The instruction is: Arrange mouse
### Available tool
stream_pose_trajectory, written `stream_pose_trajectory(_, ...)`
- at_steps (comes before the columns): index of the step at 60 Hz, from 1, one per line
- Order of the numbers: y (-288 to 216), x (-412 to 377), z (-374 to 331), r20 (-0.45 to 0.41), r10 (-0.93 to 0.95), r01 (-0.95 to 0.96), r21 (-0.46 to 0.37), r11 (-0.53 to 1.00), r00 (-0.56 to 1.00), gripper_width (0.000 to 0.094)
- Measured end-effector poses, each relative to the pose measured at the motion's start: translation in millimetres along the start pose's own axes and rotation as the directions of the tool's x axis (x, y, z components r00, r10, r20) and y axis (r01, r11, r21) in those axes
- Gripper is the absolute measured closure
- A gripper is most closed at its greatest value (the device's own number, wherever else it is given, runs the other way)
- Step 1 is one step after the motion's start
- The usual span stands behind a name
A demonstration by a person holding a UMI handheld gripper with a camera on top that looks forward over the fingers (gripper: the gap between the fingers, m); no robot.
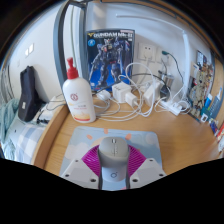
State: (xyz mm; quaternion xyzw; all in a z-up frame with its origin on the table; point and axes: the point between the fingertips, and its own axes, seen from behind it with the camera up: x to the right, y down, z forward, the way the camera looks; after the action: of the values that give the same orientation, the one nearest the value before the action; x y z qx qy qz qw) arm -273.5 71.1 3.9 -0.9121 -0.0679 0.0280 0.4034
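Gripper [114,172] closed snugly around grey mouse [113,153], both magenta pads [95,160] pressing its sides, low over wooden desk [130,128]. Beyond: white bottle [77,93] standing upright, robot-figure box [107,58] behind, tangled white chargers [137,97] beside box.

One mouse [113,150], one white pump bottle [77,92], one printed box [110,58], one black bag [29,92] and one wooden desk [180,135] are counted.
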Motion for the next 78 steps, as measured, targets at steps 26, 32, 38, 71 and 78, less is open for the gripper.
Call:
stream_pose_trajectory(26,12.4,7.9,-11.0,-0.048,0.009,-0.012,-0.073,0.997,0.999,0.0113)
stream_pose_trajectory(32,-11.8,11.0,-48.5,-0.046,0.027,-0.029,-0.045,0.999,0.999,0.0093)
stream_pose_trajectory(38,-40.6,15.6,-99.3,-0.021,0.024,-0.024,-0.001,1.000,0.999,0.0092)
stream_pose_trajectory(71,-86.4,128.2,-279.3,-0.048,0.109,-0.097,0.200,0.975,0.993,0.0110)
stream_pose_trajectory(78,-74.3,151.7,-295.6,-0.038,0.120,-0.110,0.202,0.973,0.992,0.0111)
